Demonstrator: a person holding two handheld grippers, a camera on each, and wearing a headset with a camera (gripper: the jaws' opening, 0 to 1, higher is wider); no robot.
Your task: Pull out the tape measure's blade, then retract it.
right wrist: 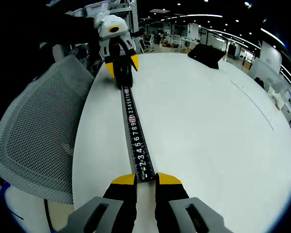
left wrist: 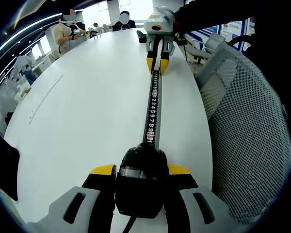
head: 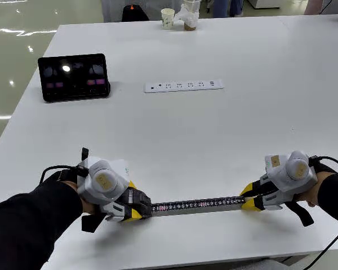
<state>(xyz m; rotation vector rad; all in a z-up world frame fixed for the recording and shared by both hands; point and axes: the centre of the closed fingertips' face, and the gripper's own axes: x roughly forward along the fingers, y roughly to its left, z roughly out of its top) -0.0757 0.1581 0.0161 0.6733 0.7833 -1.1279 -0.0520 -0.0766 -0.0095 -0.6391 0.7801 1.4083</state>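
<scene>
From the head view, the smooth white counter (head: 214, 129) carries a blade (head: 197, 204) drawn out flat along its near edge, a narrow metal strip with black and red numerals. The left gripper (head: 136, 209) has its yellow-tipped fingers closed on the tape measure case (head: 138, 200), a chunky black housing resting on the counter. The right gripper (head: 249, 197) has its fingers pinched narrow on the blade's free end. Further back lie a dark, glossy tablet (head: 74, 76) and a long white power strip (head: 183, 86), both well apart from the tape. At the far edge stand a paper cup (head: 168, 18), whose contents I cannot tell, and a second cup (head: 190, 17) draped in thin clear plastic with something brownish low inside.

In the left gripper view, the rounded black case (left wrist: 141, 179) sits gripped between the two fingers (left wrist: 103, 170), and the blade (left wrist: 153, 111) runs straight away to the right gripper (left wrist: 157, 65). A grey mesh chair (left wrist: 247, 121) stands just beside the counter's edge.

In the right gripper view, the fingers (right wrist: 123, 180) stand nearly together on the blade's tip (right wrist: 135, 136), which stretches towards the left gripper (right wrist: 120, 65); the mesh chair's back (right wrist: 34, 136) curves along the near side.
</scene>
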